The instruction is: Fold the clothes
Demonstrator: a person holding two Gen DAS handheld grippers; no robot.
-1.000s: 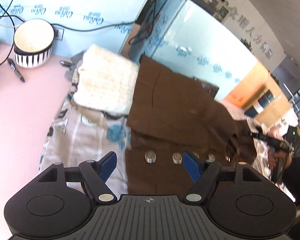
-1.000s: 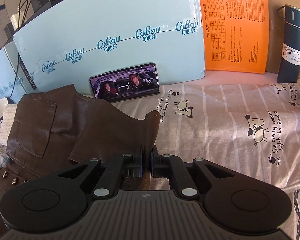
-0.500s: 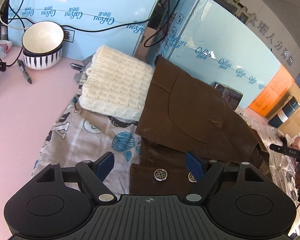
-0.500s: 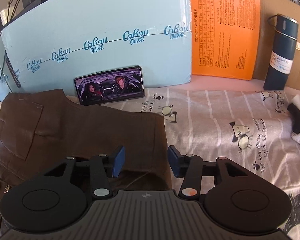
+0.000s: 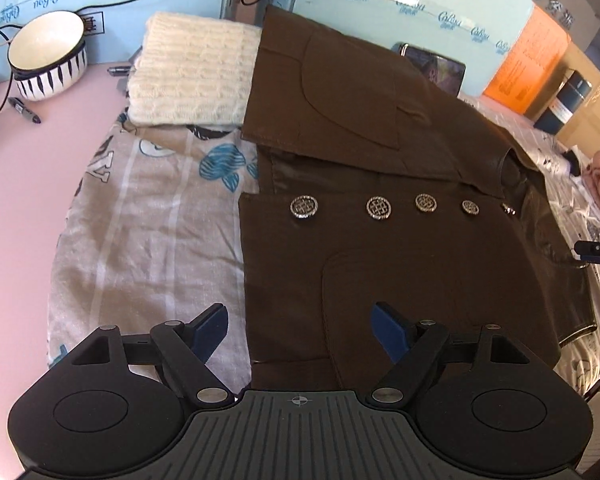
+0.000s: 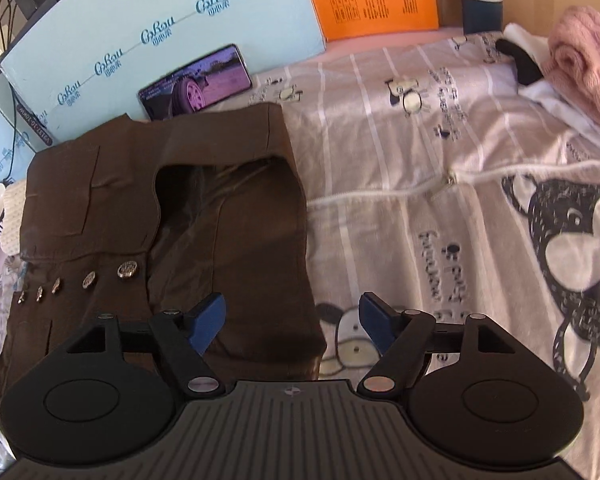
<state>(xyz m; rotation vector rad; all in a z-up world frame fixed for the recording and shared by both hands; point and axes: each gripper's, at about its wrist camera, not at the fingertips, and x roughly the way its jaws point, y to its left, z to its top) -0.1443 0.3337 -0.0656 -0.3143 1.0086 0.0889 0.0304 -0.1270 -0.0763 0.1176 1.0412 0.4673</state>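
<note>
Printed bedsheet [image 6: 440, 152] spread under a brown jacket [image 5: 400, 256], partly folded, beside a folded cream knit [image 5: 192, 72]. Left hand-held gripper [image 5: 300, 330] and right hand-held gripper [image 6: 292, 320] both spread apart, empty, hovering over jacket edges.

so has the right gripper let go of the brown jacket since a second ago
Yes. The right gripper was shut on the brown jacket; now its fingers are apart, empty, nearer the phone.

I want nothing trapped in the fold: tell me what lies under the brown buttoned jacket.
The brown buttoned jacket lies on the printed grey cartoon bedsheet. Its far edge overlaps the cream knitted sweater. Anything else beneath it is covered.
</note>
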